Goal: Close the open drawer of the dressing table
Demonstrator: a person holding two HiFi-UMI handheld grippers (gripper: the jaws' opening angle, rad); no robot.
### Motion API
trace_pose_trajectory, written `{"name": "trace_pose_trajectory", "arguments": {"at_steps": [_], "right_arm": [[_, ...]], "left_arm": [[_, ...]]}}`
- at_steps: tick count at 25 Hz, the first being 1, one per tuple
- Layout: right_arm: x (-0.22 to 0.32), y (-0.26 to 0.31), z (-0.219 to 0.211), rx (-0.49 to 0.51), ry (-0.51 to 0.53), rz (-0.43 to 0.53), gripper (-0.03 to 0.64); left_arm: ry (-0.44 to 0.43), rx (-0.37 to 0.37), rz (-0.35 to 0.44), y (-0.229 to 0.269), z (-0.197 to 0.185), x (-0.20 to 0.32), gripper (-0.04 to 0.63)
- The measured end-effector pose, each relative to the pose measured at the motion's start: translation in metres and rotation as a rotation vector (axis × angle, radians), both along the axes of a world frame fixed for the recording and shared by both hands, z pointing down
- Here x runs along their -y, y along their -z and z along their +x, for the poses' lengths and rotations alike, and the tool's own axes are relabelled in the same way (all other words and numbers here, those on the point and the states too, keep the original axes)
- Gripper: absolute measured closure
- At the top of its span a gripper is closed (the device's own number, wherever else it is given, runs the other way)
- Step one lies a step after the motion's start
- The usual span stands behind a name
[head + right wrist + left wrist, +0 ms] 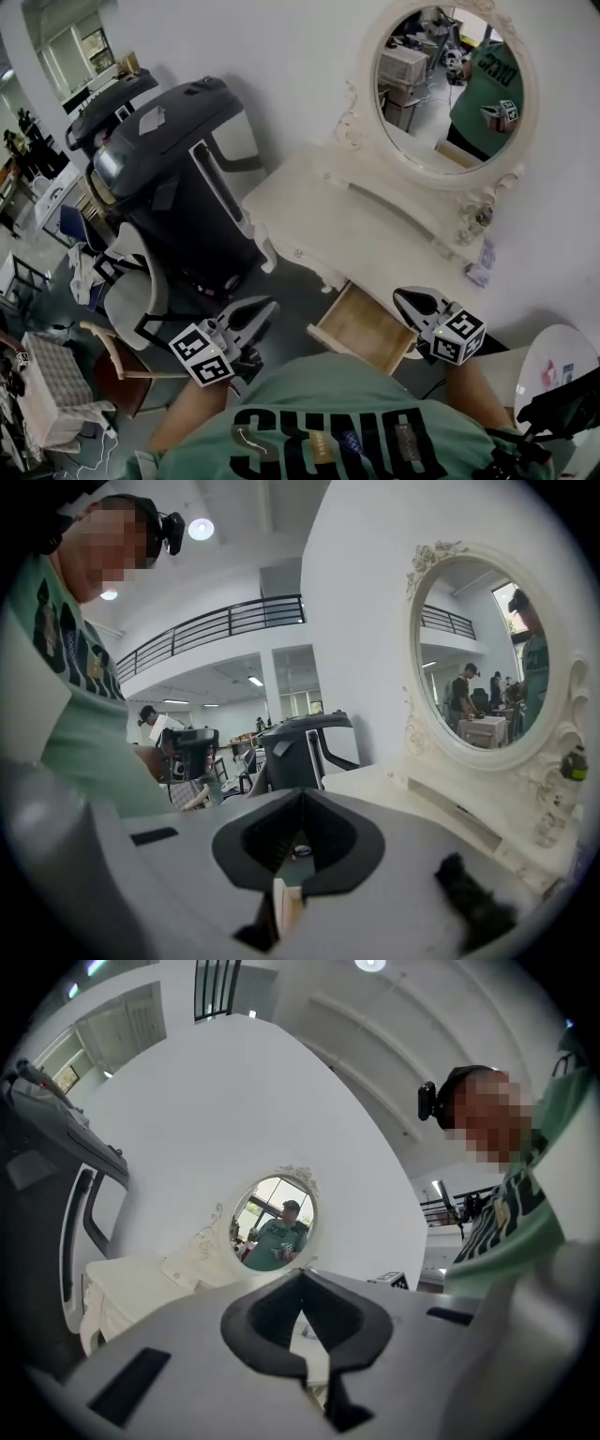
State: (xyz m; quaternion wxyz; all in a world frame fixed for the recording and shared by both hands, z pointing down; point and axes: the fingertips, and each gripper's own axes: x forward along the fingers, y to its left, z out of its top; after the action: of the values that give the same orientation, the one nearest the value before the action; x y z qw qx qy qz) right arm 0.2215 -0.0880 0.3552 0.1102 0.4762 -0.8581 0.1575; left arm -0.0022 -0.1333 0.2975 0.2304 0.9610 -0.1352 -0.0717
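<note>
Right gripper (403,297): jaws pressed together, nothing between them. Position: just beside the right front corner of the open drawer (367,323) and slightly above it, tips aimed far, toward the dressing table (375,234).

Left gripper (270,307): jaws likewise closed and empty. Position: left of the drawer, apart from its left corner, near the black massage chair (178,178).

Drawer: stands pulled out toward the near side from beneath the tabletop, below the oval mirror (452,86). Pale wooden inside, seemingly empty. Front panel runs left to right; travel runs near to far.

Governing relation: the drawer front lies between the two grippers, nearer the right one. Judged next step: bring the right gripper leftward in front of the panel, then push far, square to it, lest the drawer skew.
</note>
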Motion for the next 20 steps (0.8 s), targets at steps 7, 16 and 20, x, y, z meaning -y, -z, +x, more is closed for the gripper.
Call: {"name": "trace_pose_trajectory", "arguments": {"at_steps": [7,16,20], "right_arm": [[0.002,-0.024,0.023,0.0,0.161,-0.004,0.604],[-0.003,-0.086,-0.032,-0.101,0.346,-0.078,0.604],[-0.028,-0.127,-0.08,-0.255,0.468,-0.143,0.604]], "left_arm": [[0.121,0.07,-0.029,-0.004,0.032,-0.041,0.588],[0.177,0.132,-0.08,-0.034,0.003,-0.058,0.588],[0.13,0.133,-0.103,-0.053,-0.02,-0.054,0.588]]}}
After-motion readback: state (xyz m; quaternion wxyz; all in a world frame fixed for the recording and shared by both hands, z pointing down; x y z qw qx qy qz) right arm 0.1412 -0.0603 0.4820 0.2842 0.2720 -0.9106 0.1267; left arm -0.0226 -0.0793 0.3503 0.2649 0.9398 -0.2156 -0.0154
